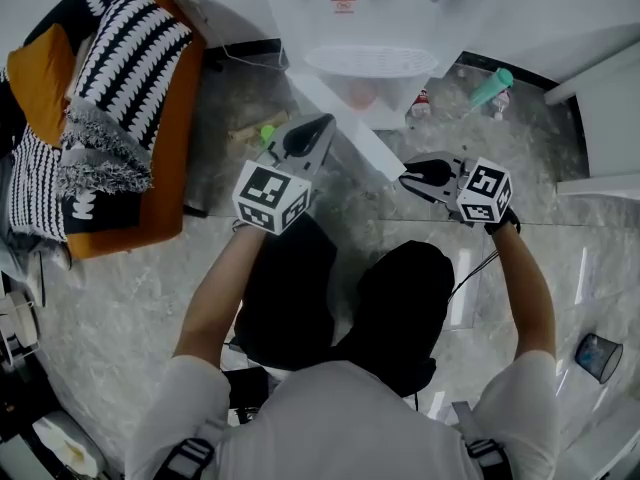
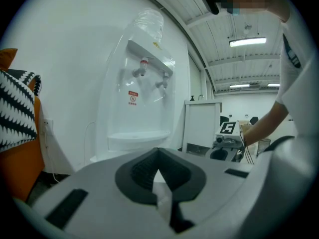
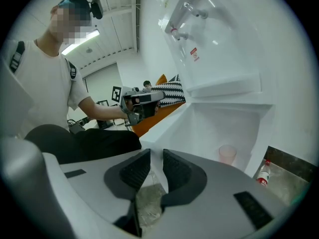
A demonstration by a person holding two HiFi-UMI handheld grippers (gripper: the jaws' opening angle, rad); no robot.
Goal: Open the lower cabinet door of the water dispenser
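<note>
The white water dispenser (image 1: 345,8) stands against the wall at the top of the head view. Its lower cabinet door (image 1: 350,128) is swung out toward me, showing a pink cup (image 3: 227,154) inside. My right gripper (image 1: 405,179) is at the door's free edge. In the right gripper view the door (image 3: 169,128) runs into the narrow gap of the right gripper (image 3: 156,163), whose pads pinch its edge. My left gripper (image 1: 322,123) hovers left of the door, pointing at the dispenser (image 2: 142,83). The left gripper (image 2: 159,171) is shut and holds nothing.
An orange seat with a black-and-white blanket (image 1: 120,98) lies on the left. Small bottles (image 1: 421,103) and a green-capped one (image 1: 492,88) stand on the floor right of the dispenser. White furniture (image 1: 610,118) is at right, a blue cup (image 1: 598,356) lower right.
</note>
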